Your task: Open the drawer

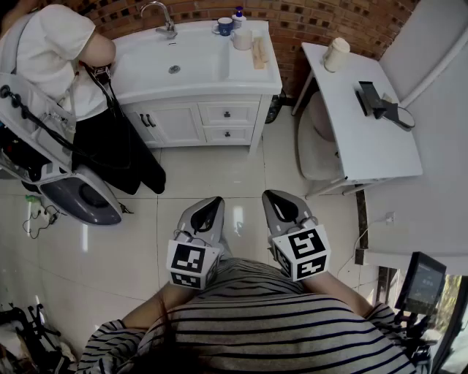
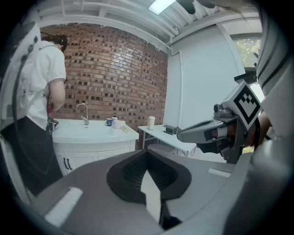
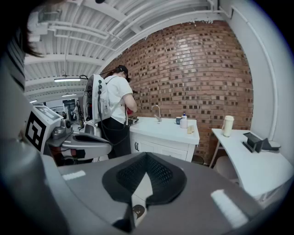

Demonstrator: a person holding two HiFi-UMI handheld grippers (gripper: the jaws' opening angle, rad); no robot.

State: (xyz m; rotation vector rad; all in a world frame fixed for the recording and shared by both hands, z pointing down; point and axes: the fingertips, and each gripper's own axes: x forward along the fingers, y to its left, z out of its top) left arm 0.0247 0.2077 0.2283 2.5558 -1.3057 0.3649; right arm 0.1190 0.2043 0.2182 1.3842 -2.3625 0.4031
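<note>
While my left gripper (image 1: 213, 204) and right gripper (image 1: 273, 198) sit clenched and empty close to my body, I judge the drawer (image 1: 216, 114) — well ahead, in the white vanity (image 1: 257, 98) — stiff, light-sliding, best taken at its small dark knob (image 1: 227, 114).

Brick wall (image 1: 329, 18) backs a pale tiled floor (image 1: 219, 175) and white table (image 1: 365, 131).

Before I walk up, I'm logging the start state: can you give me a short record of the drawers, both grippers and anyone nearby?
drawers: small white upper drawer and lower drawer with dark knobs, in the white sink cabinet, both closed
left gripper: jaws together, empty, across the tiled floor from the cabinet
right gripper: jaws together, empty
bystander: person in a white shirt at the cabinet's left end
</note>
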